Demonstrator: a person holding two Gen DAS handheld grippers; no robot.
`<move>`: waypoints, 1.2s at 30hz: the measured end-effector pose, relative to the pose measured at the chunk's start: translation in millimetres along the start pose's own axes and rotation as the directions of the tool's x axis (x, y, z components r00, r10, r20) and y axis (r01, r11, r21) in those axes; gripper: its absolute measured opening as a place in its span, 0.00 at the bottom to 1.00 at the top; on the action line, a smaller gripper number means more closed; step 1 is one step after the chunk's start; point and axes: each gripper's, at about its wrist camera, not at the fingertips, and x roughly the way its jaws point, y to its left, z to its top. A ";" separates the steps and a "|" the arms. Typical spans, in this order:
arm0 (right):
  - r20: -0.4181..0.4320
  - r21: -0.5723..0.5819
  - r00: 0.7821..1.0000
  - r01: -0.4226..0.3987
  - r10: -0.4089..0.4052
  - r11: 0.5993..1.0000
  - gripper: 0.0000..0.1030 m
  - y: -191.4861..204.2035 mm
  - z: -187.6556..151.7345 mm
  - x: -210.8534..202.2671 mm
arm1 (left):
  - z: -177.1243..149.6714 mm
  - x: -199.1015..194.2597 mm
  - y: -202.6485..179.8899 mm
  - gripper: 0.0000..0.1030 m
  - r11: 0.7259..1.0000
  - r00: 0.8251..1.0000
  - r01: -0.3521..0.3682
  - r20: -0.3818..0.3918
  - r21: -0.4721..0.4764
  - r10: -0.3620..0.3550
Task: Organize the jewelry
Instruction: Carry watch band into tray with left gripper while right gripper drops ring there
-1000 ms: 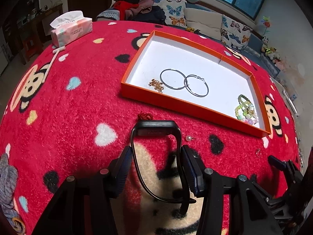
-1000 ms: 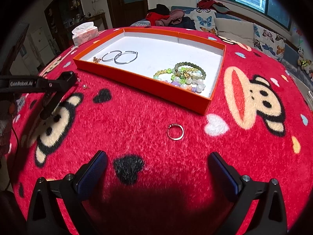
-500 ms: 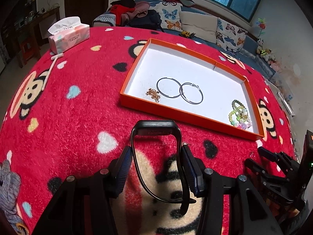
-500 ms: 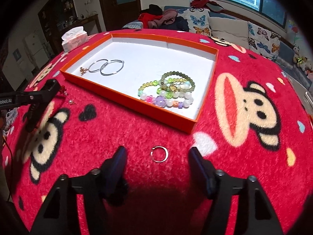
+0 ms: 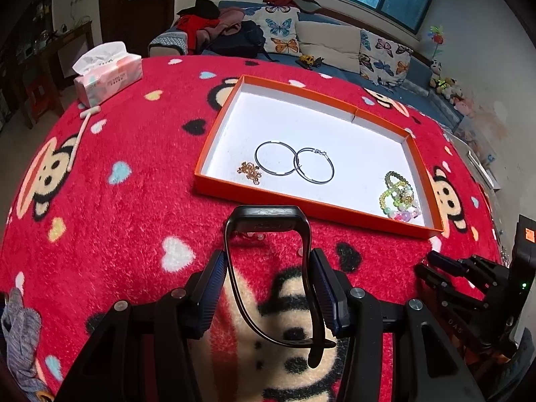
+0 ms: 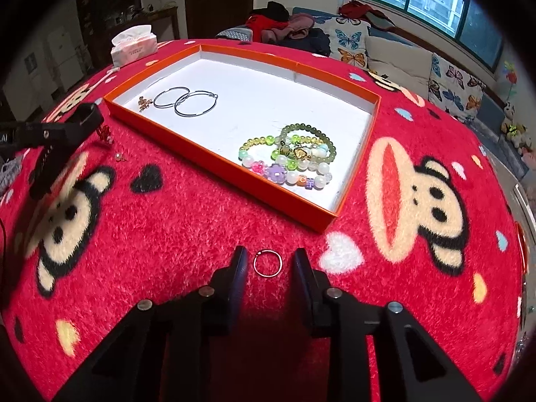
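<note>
Two fingers of the right gripper (image 6: 269, 261) straddle the small ring (image 6: 267, 262), jaws apart and untouched by it.

Lying flat on the red blanket (image 6: 187, 221), the ring sits midway in the gap near the fingertips, so it has no long axis to line up with; closing straight in looks enough. Just beyond it stands the near wall of the orange tray (image 6: 214, 157), beaded bracelets (image 6: 291, 157) inside that corner. The left gripper (image 5: 268, 288), well apart to the left, is clamped on a black watch band (image 5: 268, 224) and is much farther from the ring.
</note>
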 end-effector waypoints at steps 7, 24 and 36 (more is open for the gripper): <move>-0.007 -0.010 1.000 -0.003 0.003 1.000 0.20 3.3 -0.5 -1.4 | 4.7 -5.9 -2.3 0.52 1.000 1.000 -0.004 0.012 0.027 0.004; 0.153 0.090 0.985 -0.091 0.076 0.992 0.20 -17.8 39.3 -36.6 | 73.3 9.9 -6.0 0.52 0.997 0.999 -0.004 0.048 0.081 0.001; 0.114 0.147 0.992 -0.071 0.055 0.987 0.20 -32.3 59.5 1.3 | 114.2 70.1 -21.2 0.52 0.990 1.000 -0.012 0.004 0.137 0.012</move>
